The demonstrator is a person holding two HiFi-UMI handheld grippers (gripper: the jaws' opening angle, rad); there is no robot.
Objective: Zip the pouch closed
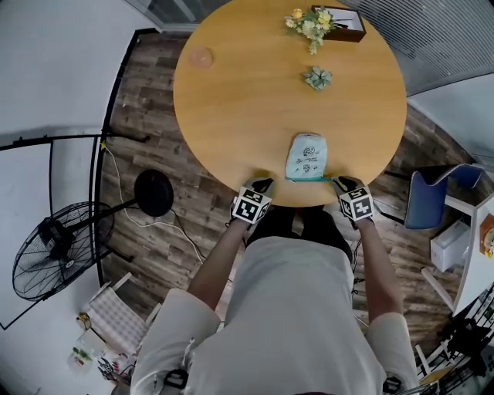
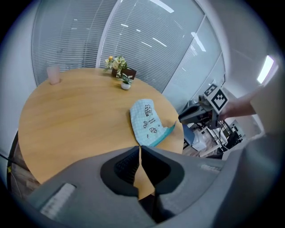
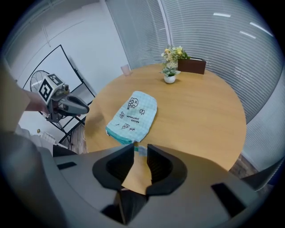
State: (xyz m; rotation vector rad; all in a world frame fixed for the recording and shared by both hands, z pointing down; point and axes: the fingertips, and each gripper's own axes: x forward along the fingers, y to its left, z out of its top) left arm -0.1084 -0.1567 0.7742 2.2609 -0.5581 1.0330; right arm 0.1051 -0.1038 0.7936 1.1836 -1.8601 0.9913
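A light blue pouch [image 1: 307, 156] with small printed pictures lies flat near the front edge of the round wooden table [image 1: 231, 116]. Its teal zip edge faces me. My left gripper [image 1: 261, 185] hovers at the table edge left of the pouch, apart from it, its jaws shut on nothing [image 2: 139, 149]. My right gripper [image 1: 342, 183] sits at the pouch's near right corner. In the right gripper view its jaws [image 3: 140, 152] stand a narrow gap apart, and a small pale tab of the zip end shows at their tips. The pouch [image 3: 133, 113] lies just beyond them.
A small potted plant [image 1: 317, 77] stands mid-table, a flower bunch beside a brown box [image 1: 340, 21] at the far edge, and a pink cup [image 1: 201, 56] at the far left. On the floor are a black fan [image 1: 58, 247] at left and a blue chair [image 1: 436, 197] at right.
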